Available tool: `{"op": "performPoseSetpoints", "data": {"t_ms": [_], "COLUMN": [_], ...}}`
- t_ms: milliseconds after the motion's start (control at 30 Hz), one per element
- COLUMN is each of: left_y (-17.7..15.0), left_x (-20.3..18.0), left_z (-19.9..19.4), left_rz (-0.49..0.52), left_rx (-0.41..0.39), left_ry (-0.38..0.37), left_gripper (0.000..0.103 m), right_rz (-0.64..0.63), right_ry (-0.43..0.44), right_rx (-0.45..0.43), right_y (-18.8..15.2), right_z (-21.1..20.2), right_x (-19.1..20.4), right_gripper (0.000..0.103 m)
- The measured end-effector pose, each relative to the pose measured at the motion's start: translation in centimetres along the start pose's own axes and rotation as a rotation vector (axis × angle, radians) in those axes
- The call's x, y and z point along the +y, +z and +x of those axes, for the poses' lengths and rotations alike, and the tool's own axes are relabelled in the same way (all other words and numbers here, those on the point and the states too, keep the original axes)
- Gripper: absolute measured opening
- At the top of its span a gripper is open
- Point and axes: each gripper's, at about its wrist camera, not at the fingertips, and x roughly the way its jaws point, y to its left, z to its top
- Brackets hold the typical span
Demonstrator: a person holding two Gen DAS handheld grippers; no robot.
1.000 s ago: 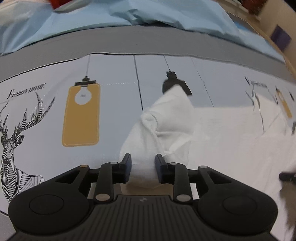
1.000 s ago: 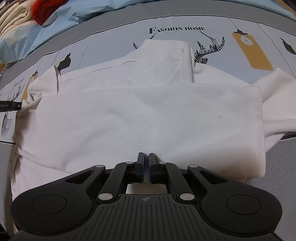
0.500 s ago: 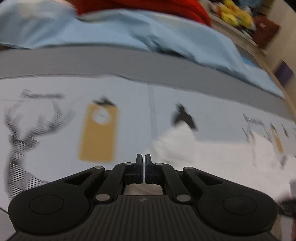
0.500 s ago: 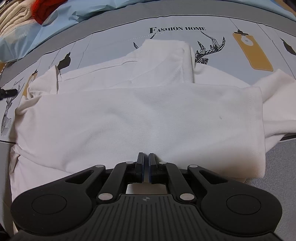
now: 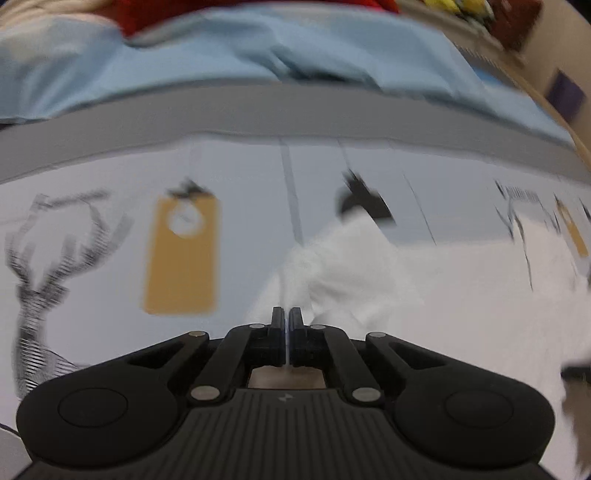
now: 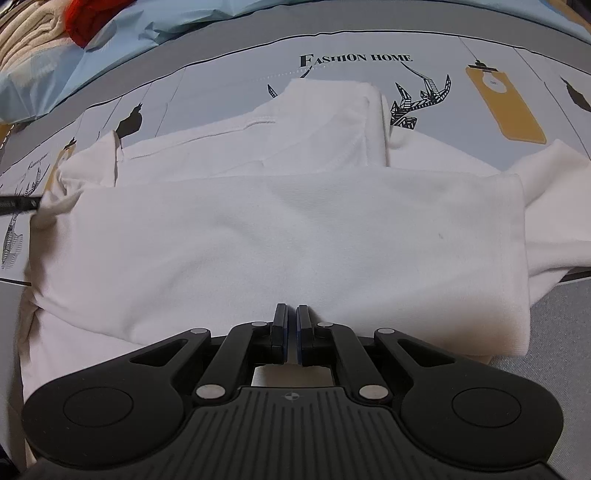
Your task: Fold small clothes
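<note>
Your left gripper [image 5: 287,317] has closed since before, pinching the white garment [image 6: 280,229]; your right gripper [image 6: 291,317] stays narrow at its near edge.

The garment [image 6: 280,236] lies on the printed sheet [image 6: 221,85], a pile of clothes [image 6: 33,40] behind.

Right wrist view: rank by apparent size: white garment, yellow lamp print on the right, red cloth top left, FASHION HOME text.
1. White garment, by far the largest.
2. Yellow lamp print.
3-4. Red cloth and FASHION HOME text: look alike in area; the cloth is cut off by the frame edge and farther away, so no ranking.
</note>
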Motion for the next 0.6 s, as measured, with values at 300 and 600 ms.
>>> {"op": "performPoseSetpoints", "data": {"t_ms": [300, 600], "left_y": [1.2, -1.1], "left_x": [3.5, 1.0], "left_z": [-2.4, 1.4], "left_rz": [-0.172, -0.011], "left_rx": [-0.084, 0.119], "left_ry": [-0.014, -0.018], "left_gripper": [0.000, 0.005], "right_rz": [0.000, 0.013], "right_ry": [-0.006, -0.021], "right_rx": [-0.001, -0.036], "right_y": [0.0, 0.6], "right_z": [-0.1, -1.4], "right_x": [0.1, -0.1], "right_gripper": [0.004, 0.004]}}
